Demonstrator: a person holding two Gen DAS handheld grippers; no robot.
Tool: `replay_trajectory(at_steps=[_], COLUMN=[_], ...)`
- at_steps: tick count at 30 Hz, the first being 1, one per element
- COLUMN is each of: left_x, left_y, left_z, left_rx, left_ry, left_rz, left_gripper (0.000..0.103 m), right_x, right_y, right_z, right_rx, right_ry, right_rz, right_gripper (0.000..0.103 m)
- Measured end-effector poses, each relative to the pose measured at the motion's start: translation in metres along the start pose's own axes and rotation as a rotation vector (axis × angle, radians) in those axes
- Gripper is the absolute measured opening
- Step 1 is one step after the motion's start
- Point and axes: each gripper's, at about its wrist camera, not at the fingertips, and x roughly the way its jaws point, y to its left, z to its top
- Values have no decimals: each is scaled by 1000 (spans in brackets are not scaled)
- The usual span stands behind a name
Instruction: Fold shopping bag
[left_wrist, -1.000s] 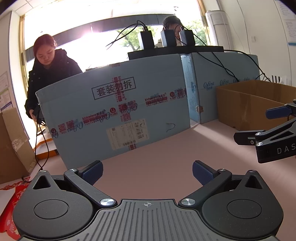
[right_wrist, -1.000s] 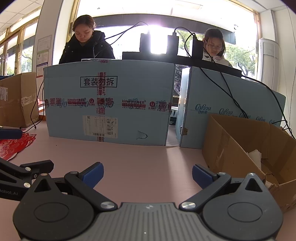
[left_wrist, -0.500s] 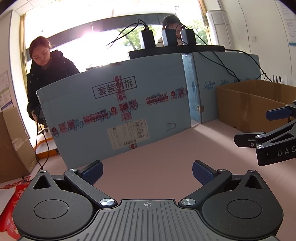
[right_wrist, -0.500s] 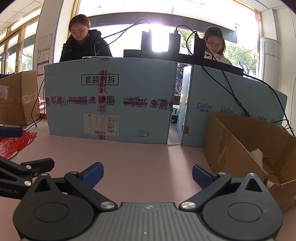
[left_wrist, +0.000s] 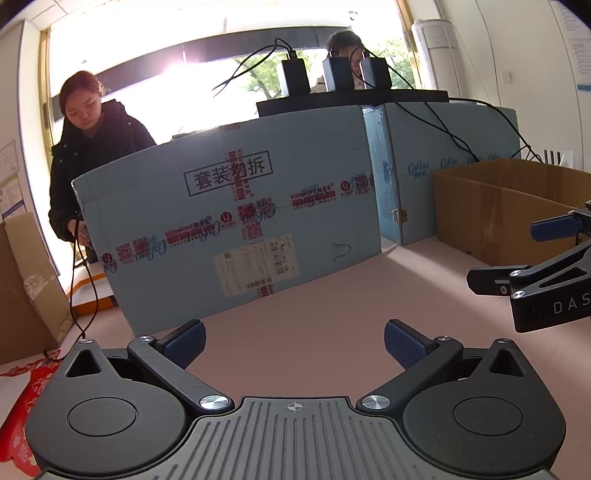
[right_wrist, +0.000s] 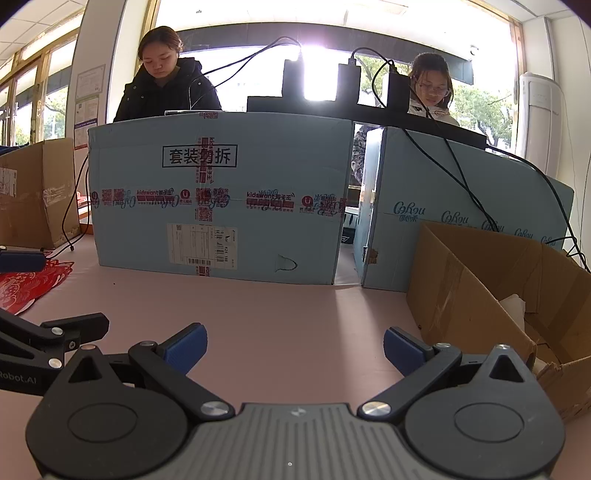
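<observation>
— changed anything since one second ago?

— almost nothing. left gripper (left_wrist: 293, 341) still wide open, holding nothing, still low above the pink table (left_wrist: 332, 314). right gripper (right_wrist: 293, 345) the same: wide apart, empty. only a small shift of view; in the left wrist picture the blue carton (left_wrist: 229, 229) and the person in dark jacket (left_wrist: 88, 155) sit a little more to the right than before.

— and the shopping bag?

— red, with white pattern, lying flat at the far left edge of the table (right_wrist: 26, 284); seen also at bottom left of the left wrist view (left_wrist: 26, 406). not touched by either gripper, well apart from the right one.

— around the table?

— second blue carton (right_wrist: 461, 221) beside the first one, small gap between. black bar with three chargers and cables on top (right_wrist: 369, 107). open brown box (right_wrist: 498, 288) at the right, just beside the right gripper. another brown box (right_wrist: 33, 192) at the left. second person with glasses (right_wrist: 432, 92) behind the cartons, bright window behind, white standing air conditioner (right_wrist: 539, 122) at the right wall.
</observation>
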Motion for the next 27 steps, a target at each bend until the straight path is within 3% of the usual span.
replay_trajectory(at_steps=[27], left_x=[-2], left_y=[-1], left_z=[-2], left_rx=[-2], left_ry=[2], left_rz=[6], left_gripper=[103], right_x=[2], right_y=[-1], right_z=[-2], right_rx=[-1], right_ry=[6], right_rz=[11], right_gripper=[103])
